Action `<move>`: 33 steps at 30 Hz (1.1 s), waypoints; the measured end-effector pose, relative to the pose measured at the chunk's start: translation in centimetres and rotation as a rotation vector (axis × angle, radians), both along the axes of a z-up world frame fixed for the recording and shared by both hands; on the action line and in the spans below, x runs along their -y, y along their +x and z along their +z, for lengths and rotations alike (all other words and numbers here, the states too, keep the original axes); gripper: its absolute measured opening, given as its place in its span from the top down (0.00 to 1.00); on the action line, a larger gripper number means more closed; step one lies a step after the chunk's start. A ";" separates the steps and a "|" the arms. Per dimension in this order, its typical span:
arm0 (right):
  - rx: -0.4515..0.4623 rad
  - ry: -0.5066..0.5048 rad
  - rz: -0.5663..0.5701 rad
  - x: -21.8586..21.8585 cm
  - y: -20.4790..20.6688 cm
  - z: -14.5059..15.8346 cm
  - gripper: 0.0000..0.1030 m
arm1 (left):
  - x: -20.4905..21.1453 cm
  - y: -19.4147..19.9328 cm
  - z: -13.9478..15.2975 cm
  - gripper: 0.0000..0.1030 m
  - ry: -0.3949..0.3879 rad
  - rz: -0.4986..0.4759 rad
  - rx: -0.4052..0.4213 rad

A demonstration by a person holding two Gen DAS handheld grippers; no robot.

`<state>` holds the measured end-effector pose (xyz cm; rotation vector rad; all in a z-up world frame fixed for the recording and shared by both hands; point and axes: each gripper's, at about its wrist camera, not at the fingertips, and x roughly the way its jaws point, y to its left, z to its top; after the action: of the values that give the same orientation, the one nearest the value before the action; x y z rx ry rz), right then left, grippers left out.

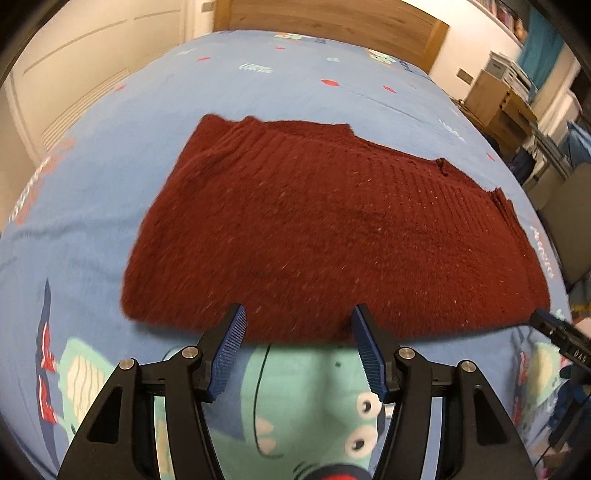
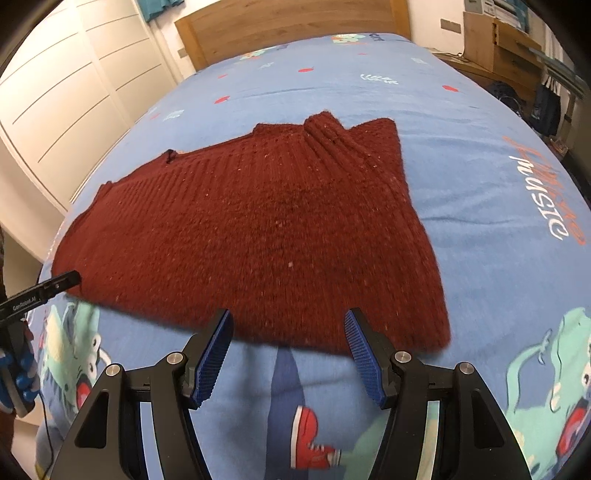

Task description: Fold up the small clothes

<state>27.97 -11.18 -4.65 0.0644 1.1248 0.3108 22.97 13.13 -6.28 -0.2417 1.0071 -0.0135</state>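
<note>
- Sweater (image 1: 317, 229), dark red ribbed knit: it lies spread flat on the blue printed bedspread (image 1: 110, 155), roughly mid-bed, with its near hem running across just ahead of both of your grippers.
- Same sweater (image 2: 258, 236) in the right wrist view: the ribbed collar (image 2: 328, 133) points toward the wooden headboard (image 2: 288, 29) (the far edge looks folded or bunched beside the collar, but the layering cannot be told).
- Left gripper (image 1: 299, 314): your jaws stand wide apart, holding nothing; the blue ribbed pads (image 1: 231, 354) frame the near hem, with their tips over the edge of the knit. Whether the tips touch the fabric cannot be told.
- Right gripper (image 2: 288, 317): also spread wide and holding nothing; its blue pads (image 2: 364, 358) sit at the hem toward the sweater's right-hand near corner, again with contact unclear.
- Cross views: your right gripper (image 1: 554, 332) enters the left wrist view at the sweater's near right corner; your left gripper (image 2: 48, 286) enters the right wrist view at the near left corner.
- Bedspread (image 2: 480, 155): cartoon dinosaurs (image 2: 554, 369) and white lettering (image 2: 543, 192) are printed on it.
- Surroundings: white panelled wardrobe doors (image 2: 74, 92) stand to the left of the bed, and a cardboard box (image 2: 495, 40) to the right.
</note>
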 end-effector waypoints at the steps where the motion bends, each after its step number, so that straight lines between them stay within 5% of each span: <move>1: 0.000 0.004 -0.003 0.2 -0.4 0.3 0.37 | -0.5 -0.4 0.1 0.46 -0.013 0.014 -0.006; 7: 0.004 0.034 -0.019 0.8 -2.5 1.5 0.37 | -3.6 -2.5 0.5 0.41 -0.106 0.119 -0.056; 19: -0.003 0.078 -0.036 2.0 -6.2 2.7 0.37 | -8.8 -3.3 -1.6 0.37 -0.476 0.311 -0.109; 33: -0.016 0.108 -0.075 3.9 -6.9 2.8 0.37 | -15.4 -2.9 -3.9 0.39 -0.868 0.502 0.108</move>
<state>21.09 -15.10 -1.90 0.2043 1.1179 0.3040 20.03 28.52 -10.18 -1.2681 0.7590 -0.0063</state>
